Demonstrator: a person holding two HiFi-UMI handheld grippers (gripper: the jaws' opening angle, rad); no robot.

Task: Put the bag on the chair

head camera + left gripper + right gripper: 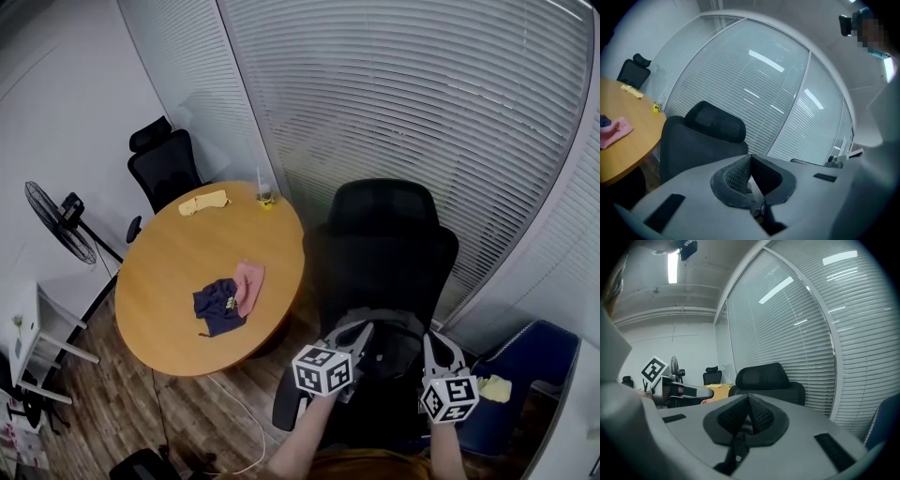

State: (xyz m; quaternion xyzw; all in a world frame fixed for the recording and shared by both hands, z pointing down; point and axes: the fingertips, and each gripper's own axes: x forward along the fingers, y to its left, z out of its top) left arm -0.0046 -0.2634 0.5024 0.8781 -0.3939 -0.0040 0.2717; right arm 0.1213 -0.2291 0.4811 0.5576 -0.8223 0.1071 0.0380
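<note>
A dark blue bag (219, 306) lies crumpled on the round wooden table (178, 272), with a pink cloth (249, 283) against its right side. The pink cloth (614, 131) and a dark edge of the bag also show at the far left of the left gripper view. A black office chair (384, 246) stands right of the table, facing me. My left gripper (360, 330) and right gripper (441, 343) hover side by side over its seat, both shut and holding nothing. The chair's headrest (715, 121) rises beyond the shut left jaws, and the chair back (765, 377) beyond the right ones.
A second black chair (163, 165) stands behind the table. A yellow cloth (204, 202) and a small yellow cup (266, 198) lie at the table's far edge. A fan (62, 221) and white rack (30, 339) are at left, a blue seat (527, 360) at right, blinds behind.
</note>
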